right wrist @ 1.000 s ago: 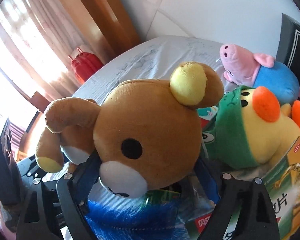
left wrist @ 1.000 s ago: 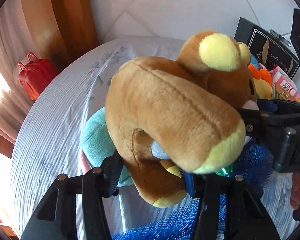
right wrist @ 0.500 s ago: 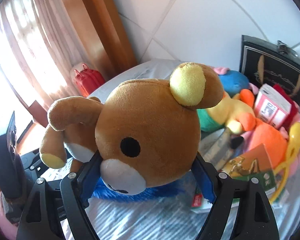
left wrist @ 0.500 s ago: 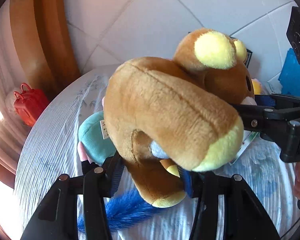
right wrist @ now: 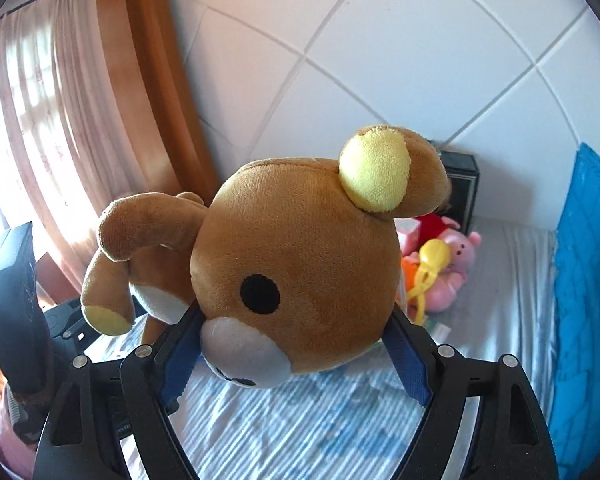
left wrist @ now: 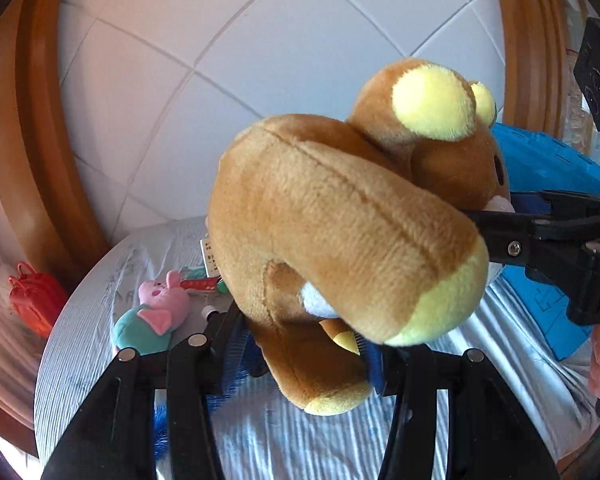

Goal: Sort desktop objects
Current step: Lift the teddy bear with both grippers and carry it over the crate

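A brown plush bear [left wrist: 340,240] with yellow ears and paws hangs in the air between both grippers. My left gripper [left wrist: 304,360] is shut on the bear's lower body and leg. My right gripper [right wrist: 296,356] is shut on the bear's head [right wrist: 300,280], with the blue pads at its cheeks. The right gripper also shows in the left wrist view [left wrist: 540,240], reaching in from the right. The bear is well above the striped tablecloth [right wrist: 300,420].
A pink pig plush in teal [left wrist: 152,320] lies on the round table at left beside small packets [left wrist: 198,282]. More plush toys [right wrist: 448,276] and a black box [right wrist: 462,192] sit at the far wall. A blue bin [right wrist: 584,300] stands at right. A red bag [left wrist: 36,300] sits on the floor.
Both grippers have lifted the bear higher off the table. The pile of toys and the blue brush have dropped away below, and the blue bin has come into view at right.
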{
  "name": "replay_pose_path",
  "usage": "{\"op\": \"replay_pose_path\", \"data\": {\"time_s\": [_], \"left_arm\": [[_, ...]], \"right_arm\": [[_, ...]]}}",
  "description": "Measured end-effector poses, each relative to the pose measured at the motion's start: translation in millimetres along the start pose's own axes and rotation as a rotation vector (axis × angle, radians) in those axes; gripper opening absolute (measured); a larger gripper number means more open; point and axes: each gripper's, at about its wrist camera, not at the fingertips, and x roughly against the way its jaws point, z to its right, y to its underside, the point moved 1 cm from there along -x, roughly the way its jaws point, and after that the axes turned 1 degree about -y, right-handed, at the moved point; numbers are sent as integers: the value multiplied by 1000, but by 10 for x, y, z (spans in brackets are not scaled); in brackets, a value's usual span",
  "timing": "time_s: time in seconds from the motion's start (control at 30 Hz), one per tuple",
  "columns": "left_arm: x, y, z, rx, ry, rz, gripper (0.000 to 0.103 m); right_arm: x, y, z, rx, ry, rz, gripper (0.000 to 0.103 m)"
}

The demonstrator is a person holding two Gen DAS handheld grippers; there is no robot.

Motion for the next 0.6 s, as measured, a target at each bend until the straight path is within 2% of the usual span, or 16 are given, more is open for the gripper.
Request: {"op": "replay_pose_path", "data": {"time_s": [0.17,0.4,0.6], "left_arm": [[277,-284,589,-58,62,92,48],[577,-753,1604,-143,170,225,48],[630,-1069,2474,-202,265,264,48]], "right_arm": [[688,-7,297,-20,73,86,84],[1737,6,845,-41,211,225,84],[2474,92,1473,-88,313,287,84]]}}
